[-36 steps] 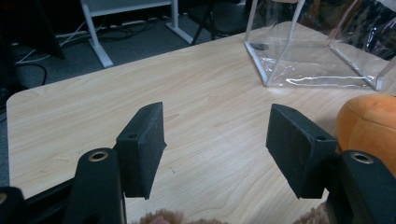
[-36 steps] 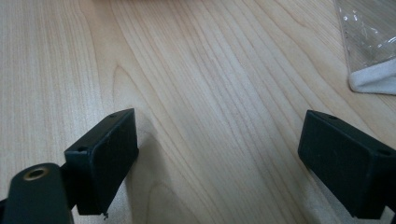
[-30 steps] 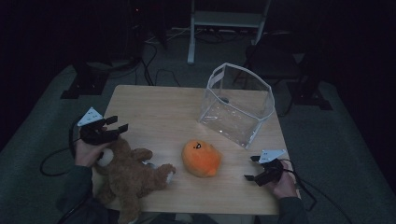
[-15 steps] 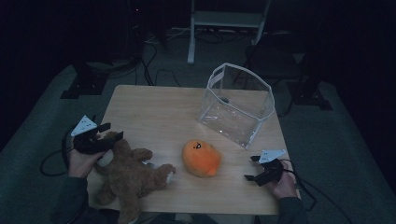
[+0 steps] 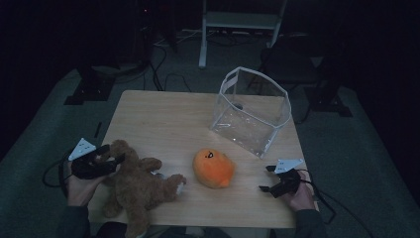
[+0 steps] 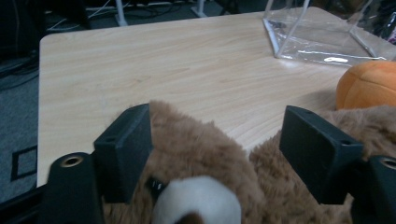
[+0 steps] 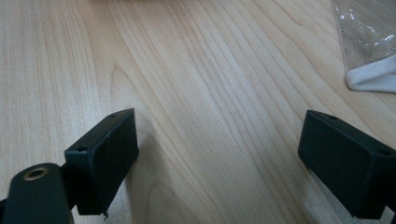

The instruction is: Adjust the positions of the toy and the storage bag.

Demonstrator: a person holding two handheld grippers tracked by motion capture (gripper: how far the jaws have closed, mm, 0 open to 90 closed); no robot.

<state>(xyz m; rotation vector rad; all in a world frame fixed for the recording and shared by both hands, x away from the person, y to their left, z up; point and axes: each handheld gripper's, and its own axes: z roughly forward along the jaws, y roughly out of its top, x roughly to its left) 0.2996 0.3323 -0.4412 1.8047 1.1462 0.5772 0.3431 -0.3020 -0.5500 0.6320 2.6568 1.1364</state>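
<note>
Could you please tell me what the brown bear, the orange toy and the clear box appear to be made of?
Brown bear: fuzzy plush fabric, judging by its shaggy pile. Orange toy: soft, short-pile plush, matte, probably stuffed. Clear box: thin transparent plastic with white edging; it glints and looks slightly wrinkled.

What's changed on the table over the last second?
The left hand-held gripper came toward the person and down to the brown teddy bear; its jaws have just been opening and now straddle the bear's head, one pad against the fur, not clamped. The right hand-held gripper, orange plush and clear container stayed put.
</note>
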